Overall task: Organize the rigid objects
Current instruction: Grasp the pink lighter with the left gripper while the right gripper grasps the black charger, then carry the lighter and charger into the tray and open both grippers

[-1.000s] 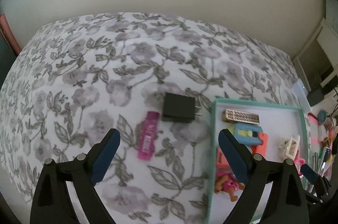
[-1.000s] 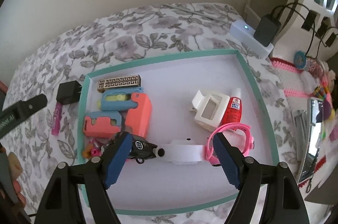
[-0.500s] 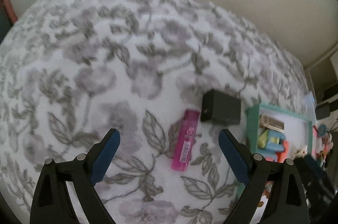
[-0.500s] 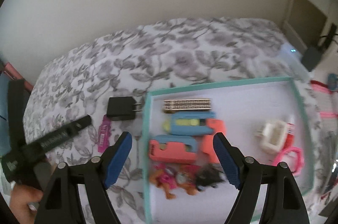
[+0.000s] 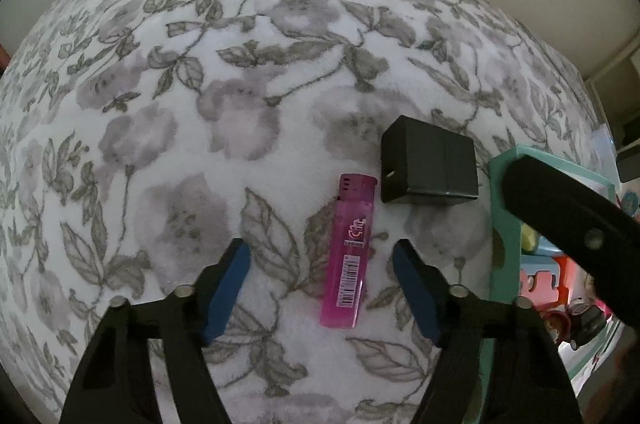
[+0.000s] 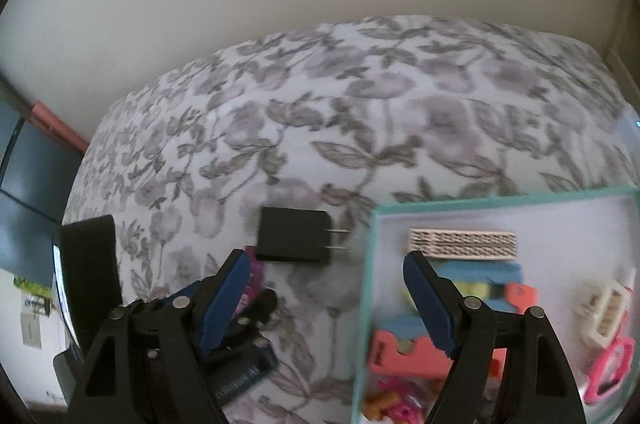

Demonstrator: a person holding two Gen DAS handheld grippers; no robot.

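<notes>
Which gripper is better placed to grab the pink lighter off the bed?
Left. The left gripper is open with the lighter lying lengthwise between its fingers. The right gripper is open too, but faces the black charger beside the tray.

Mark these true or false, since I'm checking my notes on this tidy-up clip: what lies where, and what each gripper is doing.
1. The pink lighter lies on the floral blanket. True.
2. The black charger sits inside the teal tray. False: it lies on the blanket beside the tray.
3. The left gripper is open. True.
4. The right gripper grips the charger. False: it is open and empty.
</notes>
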